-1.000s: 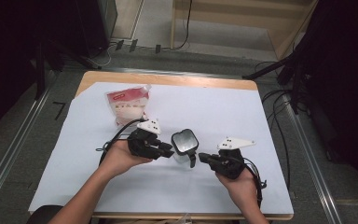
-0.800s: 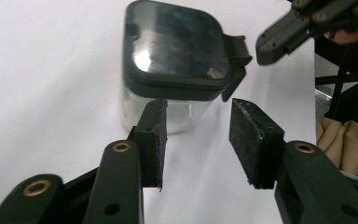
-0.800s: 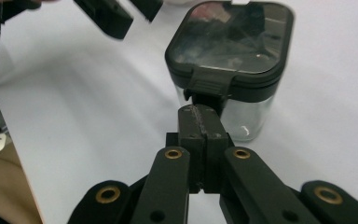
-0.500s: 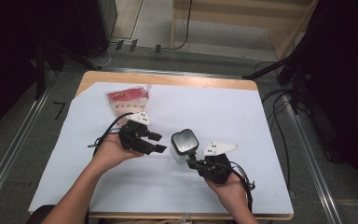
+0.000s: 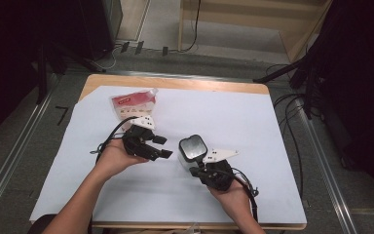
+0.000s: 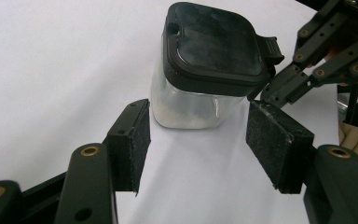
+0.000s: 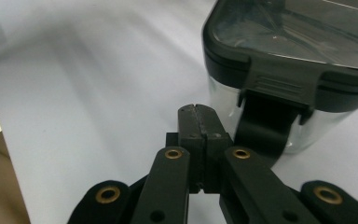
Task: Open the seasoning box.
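Table [image 5: 282,146], covered by a white sheet, spans the middle of the high view. At centre stands the jar [image 5: 191,151], clear-walled with a dark square lid, its latch tab facing the lower edge of the frame. My left gripper [image 5: 159,146], just left of the jar, has its jaws spread wide; in the left gripper view they bracket the jar [image 6: 205,70] without touching it, placed, I judge, to steady its walls. My right gripper [image 5: 198,167], just below the jar, has its jaws pressed together on nothing, tips beside the tab [image 7: 272,88], I judge to pry it. A red-and-white packet [image 5: 131,103] lies upper left, well apart; nothing blocks either approach.
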